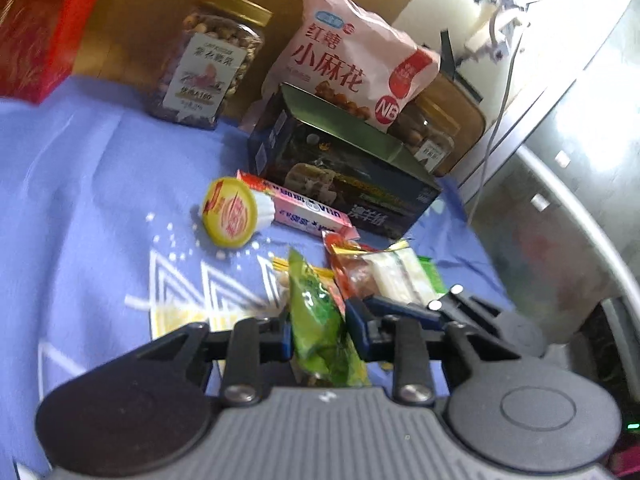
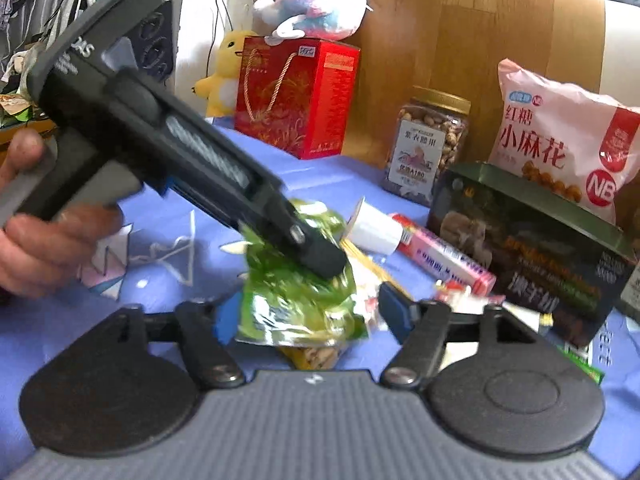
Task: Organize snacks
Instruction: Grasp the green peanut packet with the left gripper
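Your things sit on a bed with a blue cloth (image 1: 80, 184). At its far edge stands a red gift box (image 2: 296, 96) with a soft toy (image 2: 316, 4) on top. Next to it is a big pink bag of twisted snacks (image 1: 352, 56), which leans on the back of a dark box (image 1: 344, 176). You also have a clear jar (image 1: 208, 68) with a gold lid there, and it is full of nuts. In front of the dark box lies a long pink pack (image 1: 304, 212), touching a small white cup (image 1: 236, 212) with a yellow lid that lies on its side.

Near the front edge is your green snack packet (image 1: 320, 312). It is shiny and crinkly. Your left gripper (image 1: 320, 332) has its jaws squeezed on that packet. A small clear bag of nuts (image 2: 316, 354) lies under it. Just beside it is a little pile of small wrapped snacks (image 1: 384, 276).

Your right gripper (image 2: 308, 316) has its jaws wide apart, with the green packet's lower end between them, and they do not squeeze it.
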`<action>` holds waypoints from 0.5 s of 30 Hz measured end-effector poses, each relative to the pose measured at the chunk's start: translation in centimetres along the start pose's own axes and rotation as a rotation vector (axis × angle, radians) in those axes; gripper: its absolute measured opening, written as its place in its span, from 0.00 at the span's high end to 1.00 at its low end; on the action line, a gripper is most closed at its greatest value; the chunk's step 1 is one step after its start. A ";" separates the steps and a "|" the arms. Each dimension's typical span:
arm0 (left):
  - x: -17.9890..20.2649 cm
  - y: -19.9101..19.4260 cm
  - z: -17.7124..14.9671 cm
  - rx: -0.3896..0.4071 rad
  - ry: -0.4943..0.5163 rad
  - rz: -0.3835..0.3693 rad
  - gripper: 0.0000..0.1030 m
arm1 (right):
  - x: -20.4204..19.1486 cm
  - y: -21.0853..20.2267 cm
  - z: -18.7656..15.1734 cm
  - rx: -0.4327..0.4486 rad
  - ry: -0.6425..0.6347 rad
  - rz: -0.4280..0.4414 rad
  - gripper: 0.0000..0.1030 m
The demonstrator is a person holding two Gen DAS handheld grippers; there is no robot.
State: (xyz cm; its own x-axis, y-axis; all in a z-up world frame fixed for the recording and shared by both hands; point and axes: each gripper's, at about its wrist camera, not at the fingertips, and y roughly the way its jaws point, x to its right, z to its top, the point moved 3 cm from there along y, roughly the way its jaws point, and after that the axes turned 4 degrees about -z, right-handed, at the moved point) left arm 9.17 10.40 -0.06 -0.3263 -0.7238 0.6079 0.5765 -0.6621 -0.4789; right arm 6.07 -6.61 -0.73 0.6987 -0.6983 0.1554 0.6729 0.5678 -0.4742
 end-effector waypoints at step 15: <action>-0.4 -2.8 -1.5 0.028 -0.092 -0.066 0.78 | -1.5 -0.4 -0.5 -0.011 0.062 0.046 0.26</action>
State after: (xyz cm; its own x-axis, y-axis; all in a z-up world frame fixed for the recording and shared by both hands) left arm 6.53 12.26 0.09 -0.2951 -0.6573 0.6934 0.5769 -0.7011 -0.4191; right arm 4.67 -5.97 -1.22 0.7122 -0.6975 0.0799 0.6377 0.5952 -0.4890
